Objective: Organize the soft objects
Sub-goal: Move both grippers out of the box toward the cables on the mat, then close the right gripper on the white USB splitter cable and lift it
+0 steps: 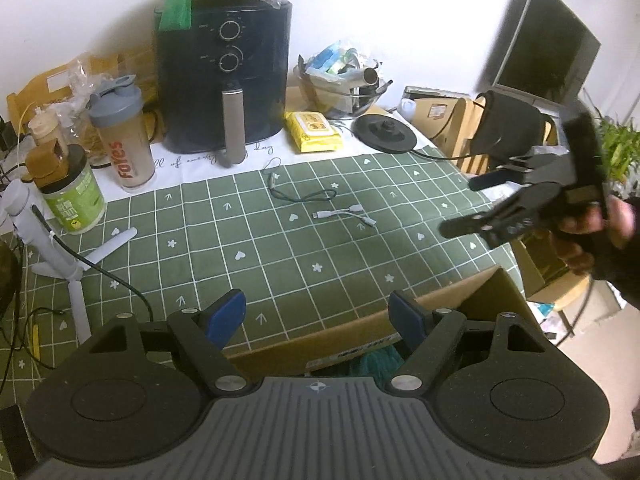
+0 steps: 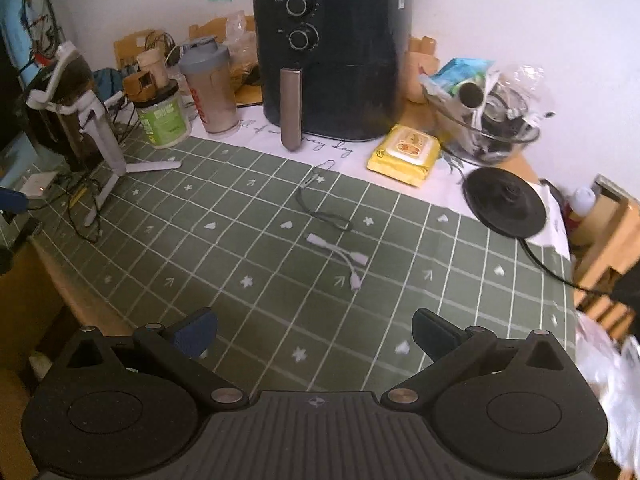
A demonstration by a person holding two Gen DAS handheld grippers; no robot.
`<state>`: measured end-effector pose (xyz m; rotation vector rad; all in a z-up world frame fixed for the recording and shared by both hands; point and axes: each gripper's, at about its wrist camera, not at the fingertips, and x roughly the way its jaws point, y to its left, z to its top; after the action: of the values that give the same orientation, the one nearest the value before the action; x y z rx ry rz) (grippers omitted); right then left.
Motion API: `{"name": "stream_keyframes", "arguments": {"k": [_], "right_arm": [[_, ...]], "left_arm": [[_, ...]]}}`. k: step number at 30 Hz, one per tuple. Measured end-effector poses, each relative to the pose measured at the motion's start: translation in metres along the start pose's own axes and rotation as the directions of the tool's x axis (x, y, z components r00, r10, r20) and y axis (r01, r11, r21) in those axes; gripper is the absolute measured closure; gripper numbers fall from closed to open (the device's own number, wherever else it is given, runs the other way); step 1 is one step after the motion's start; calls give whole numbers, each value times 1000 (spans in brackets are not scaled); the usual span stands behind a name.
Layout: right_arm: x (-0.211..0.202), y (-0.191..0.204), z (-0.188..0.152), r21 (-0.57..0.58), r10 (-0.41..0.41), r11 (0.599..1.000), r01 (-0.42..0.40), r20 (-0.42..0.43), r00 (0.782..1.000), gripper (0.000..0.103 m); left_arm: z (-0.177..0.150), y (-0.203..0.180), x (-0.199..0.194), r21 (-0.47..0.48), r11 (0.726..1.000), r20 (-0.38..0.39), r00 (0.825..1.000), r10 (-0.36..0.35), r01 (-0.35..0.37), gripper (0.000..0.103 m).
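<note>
Both the left gripper and the right gripper stand wide open, holding nothing, over the near edge of the green checked tablecloth; next step is probably to reach the thin white adapter cable mid-table.

**Two wrist views angled down over one checked surface**

The left wrist view is taken from above a cardboard box at the near edge of the surface, angled downward toward the back wall. The right gripper is seen at its right side. The right wrist view is set further right, also tilted down, close over the green cloth. The air fryer, the yellow wipes pack and the white cable are shared by both views.
</note>
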<state>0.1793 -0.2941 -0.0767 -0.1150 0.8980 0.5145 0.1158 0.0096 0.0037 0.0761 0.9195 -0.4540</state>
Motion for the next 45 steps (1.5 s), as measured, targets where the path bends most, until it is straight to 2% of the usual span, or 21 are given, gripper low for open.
{"name": "stream_keyframes", "arguments": {"k": [6, 8, 11, 16, 18, 22, 25, 31, 34, 36, 39, 42, 45], "right_arm": [[44, -8, 13, -79, -5, 997, 4, -20, 1000, 1], [61, -10, 16, -99, 0, 995, -4, -44, 999, 6], [84, -10, 20, -142, -6, 990, -5, -75, 997, 9], [119, -8, 26, -207, -28, 978, 3, -119, 992, 17], [131, -8, 29, -223, -39, 975, 9, -131, 991, 24], [155, -5, 34, -274, -62, 962, 16, -158, 985, 27], [172, -5, 40, -290, -74, 957, 21, -175, 982, 41], [196, -9, 50, -275, -64, 961, 10, -190, 980, 47], [198, -17, 54, -214, -30, 977, -14, -201, 979, 49], [197, -21, 54, -169, 5, 985, -42, -215, 977, 61], [194, -23, 50, -135, 27, 989, -59, -231, 973, 72], [191, -22, 47, -129, 28, 990, -62, -247, 969, 80], [189, -18, 44, -140, 26, 988, -66, -269, 963, 82]], "left_arm": [[5, 12, 1, -34, 999, 6, 1000, -9, 9, 25], [5, 16, 1, -44, 999, 7, 1000, -6, 6, 25], [5, 22, 0, -60, 998, 12, 1000, -2, 3, 25], [4, 34, -6, -106, 994, 27, 1000, 2, 0, 25], [3, 39, -7, -126, 992, 27, 1000, 8, -4, 25], [1, 48, -7, -155, 988, 21, 1000, 23, -20, 25], [-3, 54, -8, -173, 984, 14, 999, 33, -30, 25], [-7, 63, -8, -199, 979, 0, 999, 48, -47, 25], [-8, 66, -8, -208, 977, -3, 999, 51, -51, 25], [-8, 68, -6, -212, 976, -5, 999, 49, -49, 25], [-7, 67, -5, -208, 977, -6, 999, 45, -46, 25], [-5, 66, -3, -203, 978, -5, 999, 40, -41, 25], [-3, 65, -1, -197, 980, -5, 999, 37, -37, 25]]}}
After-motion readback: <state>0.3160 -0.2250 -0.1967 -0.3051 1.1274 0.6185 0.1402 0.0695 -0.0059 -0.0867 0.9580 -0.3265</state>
